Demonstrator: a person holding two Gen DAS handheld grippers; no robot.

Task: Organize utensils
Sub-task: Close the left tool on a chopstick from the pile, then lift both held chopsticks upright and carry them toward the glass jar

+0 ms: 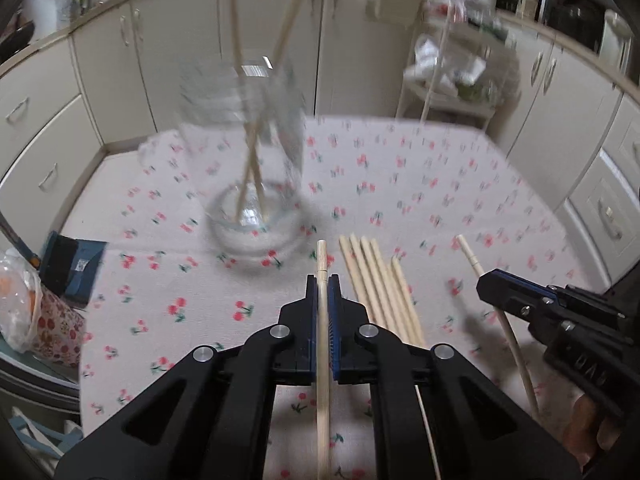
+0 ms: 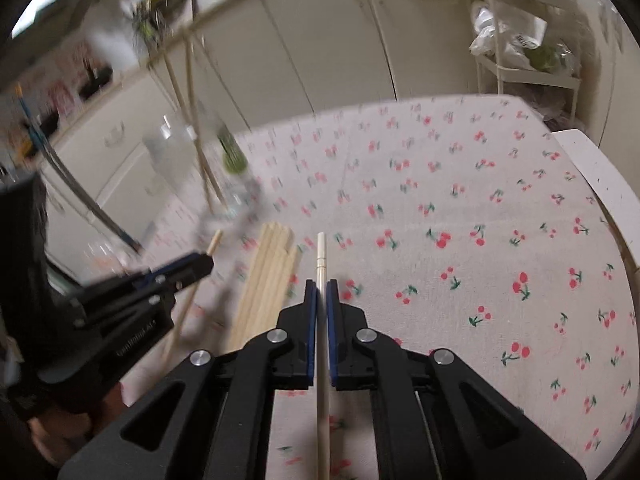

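Worktop (image 1: 440, 184) under cherry-print cloth, spread ahead of both grippers. Glass jar (image 1: 248, 160) ahead and left of the left gripper (image 1: 323, 280), upright, blurred, with two chopsticks (image 1: 250, 168) crossed inside. Loose chopsticks (image 1: 380, 280) flat on the cloth just right of the left gripper, between both grippers. Left gripper clamped on one chopstick (image 1: 322, 256), tip poking forward past the fingers. Right gripper (image 2: 321, 284) likewise closed on a single chopstick (image 2: 321, 252), out to the right of the loose ones.
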